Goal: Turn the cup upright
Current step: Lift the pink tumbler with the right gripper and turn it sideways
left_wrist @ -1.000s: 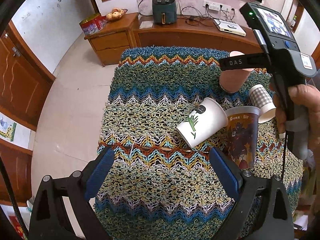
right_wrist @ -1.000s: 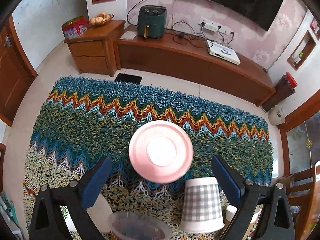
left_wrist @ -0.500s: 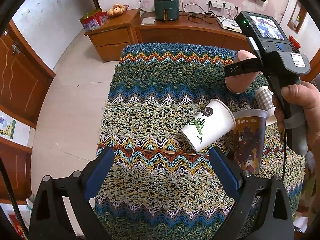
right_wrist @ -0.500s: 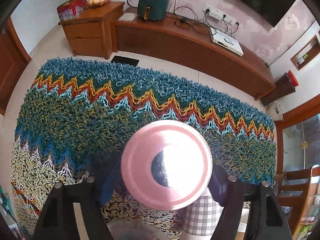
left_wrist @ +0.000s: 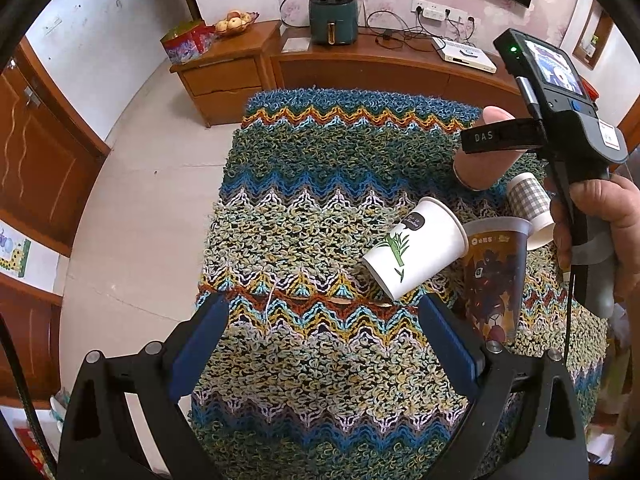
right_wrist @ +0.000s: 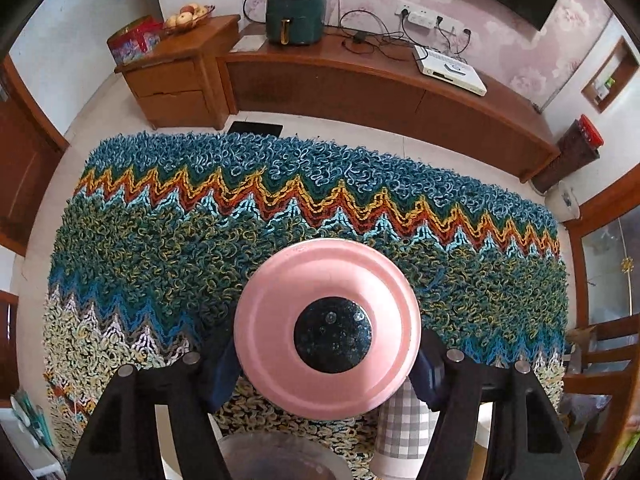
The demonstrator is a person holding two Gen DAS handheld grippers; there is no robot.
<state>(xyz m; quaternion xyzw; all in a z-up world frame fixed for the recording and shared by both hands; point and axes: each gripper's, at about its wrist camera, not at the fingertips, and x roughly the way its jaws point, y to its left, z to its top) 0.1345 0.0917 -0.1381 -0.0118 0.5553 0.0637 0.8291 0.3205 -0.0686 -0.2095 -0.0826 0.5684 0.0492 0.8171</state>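
Observation:
A pink cup (right_wrist: 326, 328) fills the middle of the right wrist view, its base toward the camera, mouth down. My right gripper (right_wrist: 326, 364) is shut on it, a blue pad on each side. In the left wrist view the same pink cup (left_wrist: 482, 168) hangs tilted in the right gripper's fingers (left_wrist: 496, 138), lifted off the woven cloth (left_wrist: 320, 200). My left gripper (left_wrist: 322, 344) is open and empty above the near part of the cloth.
A white bamboo-print paper cup (left_wrist: 416, 246) lies on its side. A dark printed cup (left_wrist: 496, 280) and a checked cup (left_wrist: 530, 204) stand mouth down beside it. A wooden cabinet (right_wrist: 360, 80) with an air fryer (right_wrist: 296, 12) runs behind the table.
My right gripper closed on the pink cup and lifted it off the cloth, tilting it. The left gripper stayed open and drifted a little.

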